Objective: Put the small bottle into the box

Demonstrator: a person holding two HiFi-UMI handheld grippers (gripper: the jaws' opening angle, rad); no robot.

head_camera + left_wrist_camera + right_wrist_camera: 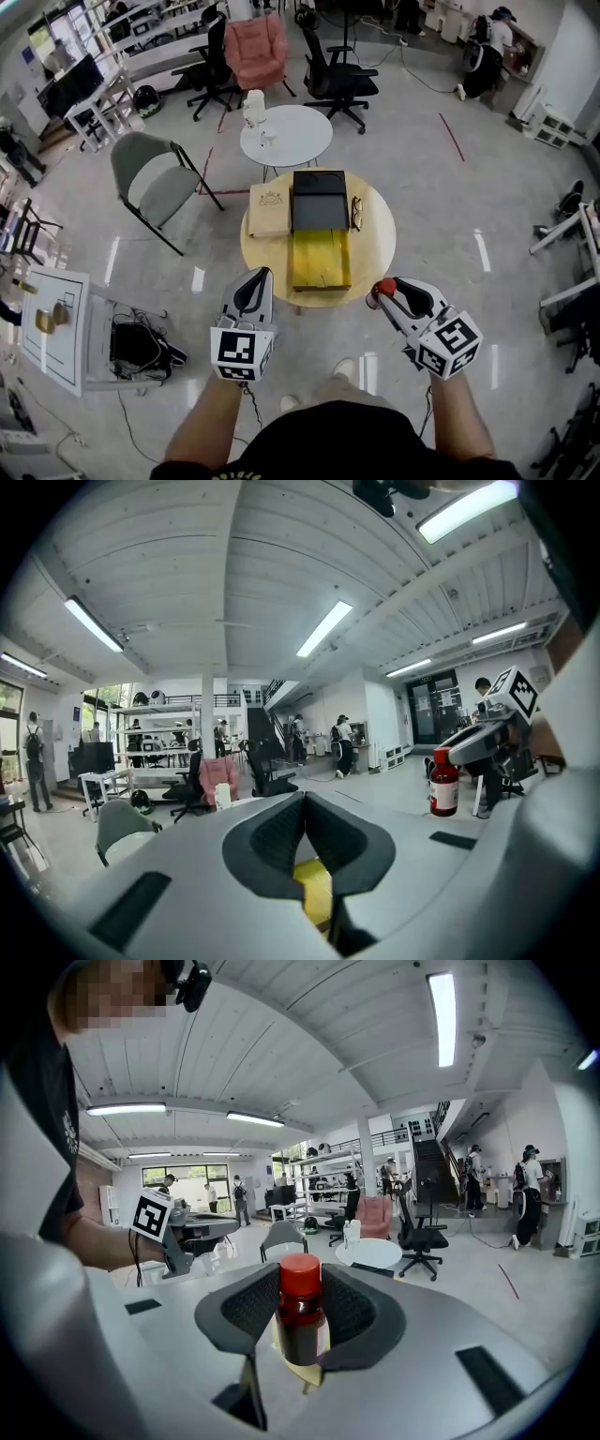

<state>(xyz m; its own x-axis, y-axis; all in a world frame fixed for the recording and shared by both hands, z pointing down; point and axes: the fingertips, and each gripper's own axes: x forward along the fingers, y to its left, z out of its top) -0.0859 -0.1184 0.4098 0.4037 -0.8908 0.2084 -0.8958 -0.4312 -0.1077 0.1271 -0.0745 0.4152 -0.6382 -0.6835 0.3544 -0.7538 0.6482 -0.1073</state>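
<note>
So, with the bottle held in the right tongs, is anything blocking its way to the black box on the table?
Nothing visible does. The small bottle sits clamped in the right tongs at the near edge of the table; only the low yellow panel lies between it and the black box.

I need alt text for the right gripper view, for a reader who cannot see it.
The grey right tongs are shut on a small dark brown bottle with a red cap, held upright at the centre. Behind it, the left tongs show at the left, and a round white table stands in a large hall.
</note>
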